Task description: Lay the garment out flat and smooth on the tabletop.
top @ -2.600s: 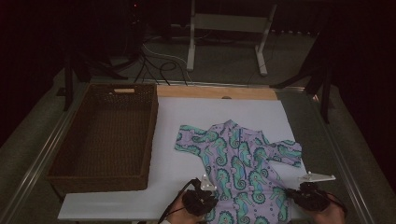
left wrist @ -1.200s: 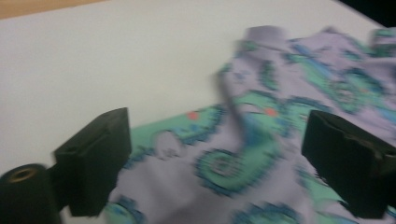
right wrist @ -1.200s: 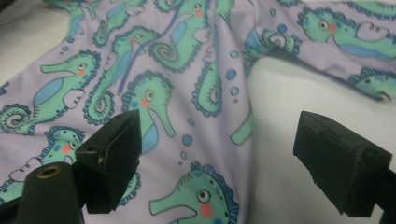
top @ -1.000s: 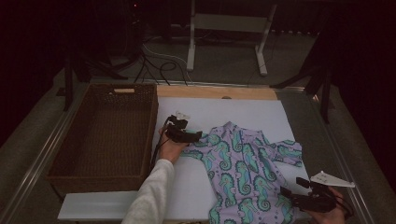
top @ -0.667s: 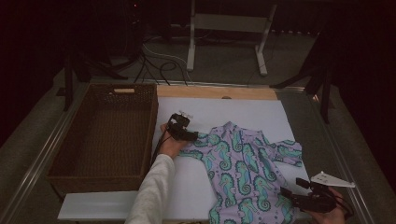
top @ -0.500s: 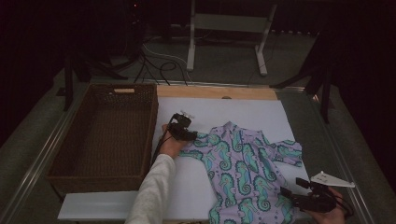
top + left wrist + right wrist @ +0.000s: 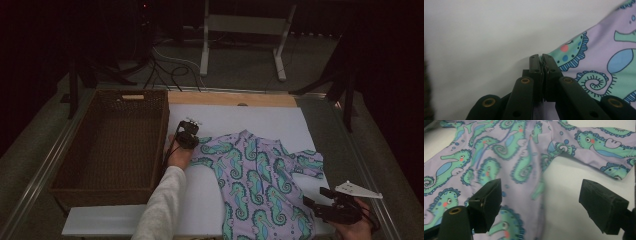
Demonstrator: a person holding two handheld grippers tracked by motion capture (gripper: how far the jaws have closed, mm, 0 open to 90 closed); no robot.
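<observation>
Seahorse-print garment (image 7: 260,185): flat on the white bench (image 7: 200,210), long axis from collar at the far end toward the near edge, sleeves spread sideways. Left gripper (image 7: 189,136): fingers (image 7: 535,67) just closed, pinching the left sleeve's edge beside the wicker basket (image 7: 110,145). Right gripper (image 7: 312,205): fingers (image 7: 486,200) spread wide, nothing held, over the garment's near right side.

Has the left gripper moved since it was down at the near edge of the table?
Yes. The left gripper has gone up the table, away from the person, and now sits beside the basket, jaws just closed on the sleeve of the garment.
</observation>
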